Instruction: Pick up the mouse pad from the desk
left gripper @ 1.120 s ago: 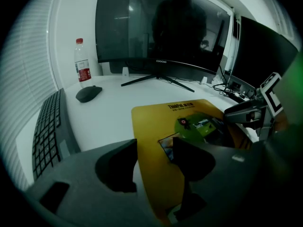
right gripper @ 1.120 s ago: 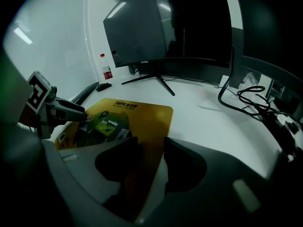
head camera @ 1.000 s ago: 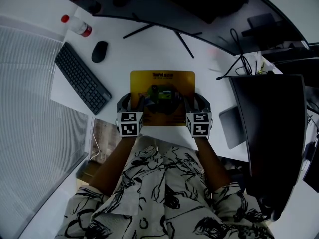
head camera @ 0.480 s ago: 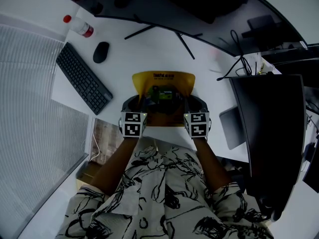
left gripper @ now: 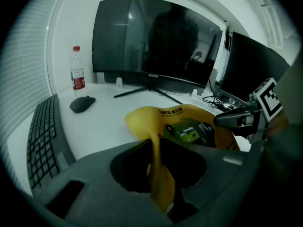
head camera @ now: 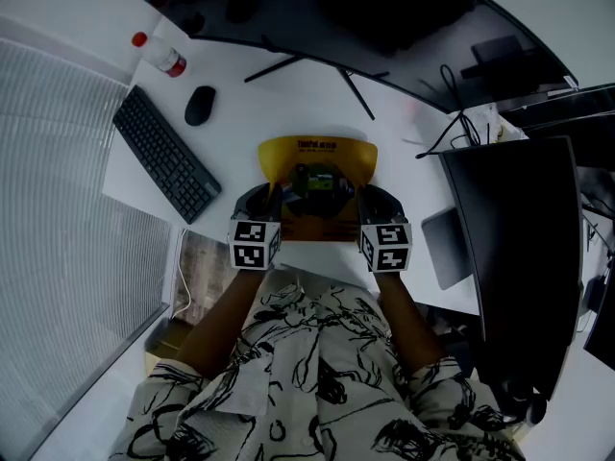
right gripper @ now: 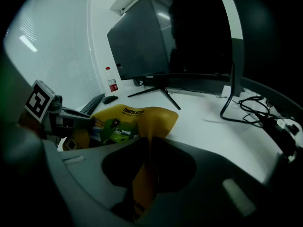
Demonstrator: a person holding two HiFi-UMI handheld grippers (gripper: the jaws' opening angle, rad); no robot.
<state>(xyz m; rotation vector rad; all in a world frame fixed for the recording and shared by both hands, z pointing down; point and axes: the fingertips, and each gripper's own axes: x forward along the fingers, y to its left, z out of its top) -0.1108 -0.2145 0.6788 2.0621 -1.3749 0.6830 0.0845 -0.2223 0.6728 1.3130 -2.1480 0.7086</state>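
Observation:
The yellow mouse pad with a green print hangs bowed between the two grippers, its near part lifted off the white desk. My left gripper is shut on the pad's left edge, and the yellow sheet runs pinched between its jaws. My right gripper is shut on the right edge, where the pad is clamped the same way. The far edge of the mouse pad curls up, with its printed side facing inward.
A black keyboard lies at the left with a black mouse and a red-capped bottle behind it. A curved monitor stands at the back on a thin-legged stand. Cables and a dark second screen are at the right.
Both grippers closed on the pad's side edges and rose. The pad, flat on the desk before, now bows upward between them with its sides lifted.

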